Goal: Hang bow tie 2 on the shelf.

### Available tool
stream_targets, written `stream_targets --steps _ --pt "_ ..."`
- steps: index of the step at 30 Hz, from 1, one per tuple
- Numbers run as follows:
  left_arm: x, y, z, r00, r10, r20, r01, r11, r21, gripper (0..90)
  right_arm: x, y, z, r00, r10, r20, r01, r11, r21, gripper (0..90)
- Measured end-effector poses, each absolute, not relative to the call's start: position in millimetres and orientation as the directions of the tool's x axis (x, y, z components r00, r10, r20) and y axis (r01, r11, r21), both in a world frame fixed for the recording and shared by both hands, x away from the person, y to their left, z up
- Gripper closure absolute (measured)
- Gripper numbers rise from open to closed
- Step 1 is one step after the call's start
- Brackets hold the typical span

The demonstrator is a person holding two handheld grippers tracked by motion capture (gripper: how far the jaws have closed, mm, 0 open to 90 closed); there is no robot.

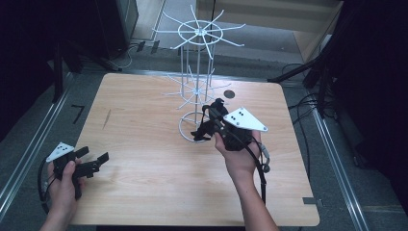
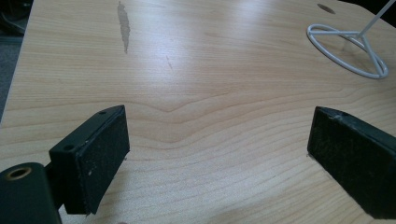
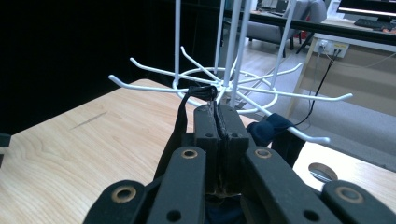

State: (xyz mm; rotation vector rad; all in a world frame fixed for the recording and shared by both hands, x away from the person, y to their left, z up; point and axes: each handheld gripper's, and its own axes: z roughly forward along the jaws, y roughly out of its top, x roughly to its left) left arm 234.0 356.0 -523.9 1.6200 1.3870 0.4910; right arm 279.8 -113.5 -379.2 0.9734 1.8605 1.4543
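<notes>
Dark fabric item with a thin black loop [image 3: 198,95] is pinched in the right gripper [image 3: 217,116], whose jaws are pressed together on the strap just below the loop's top. In the right gripper view the loop sits level with the lower ring of hooks on the white wire display rack [image 3: 233,88], right at one hook near the hub; whether it is over the hook or only touching it, I cannot tell. A dark blue bundle of the same item hangs behind the jaws. In the high view the item [image 1: 204,129] dangles over the rack's round base ring.

Handling judgement: soft, limp, light; the body sags freely, so only the loop gives control. Holding close under the loop's top looks right, since it keeps the loop open. The strap is thin and could slip or twist shut. The rack looks light and wiry and could tip or spin if pushed.

Left gripper [image 1: 93,162] rests low near the corner of the pale wooden table [image 1: 144,144], jaws spread wide, holding nothing.
</notes>
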Motion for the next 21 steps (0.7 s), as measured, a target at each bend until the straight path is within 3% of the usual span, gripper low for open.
stream_targets --steps 21 --pt "234.2 356.1 -523.9 0.288 0.923 -0.255 0.558 0.055 0.828 6.0 301.6 -103.6 -389.7 -0.555 0.832 0.015 0.24 0.143 0.96 89.7"
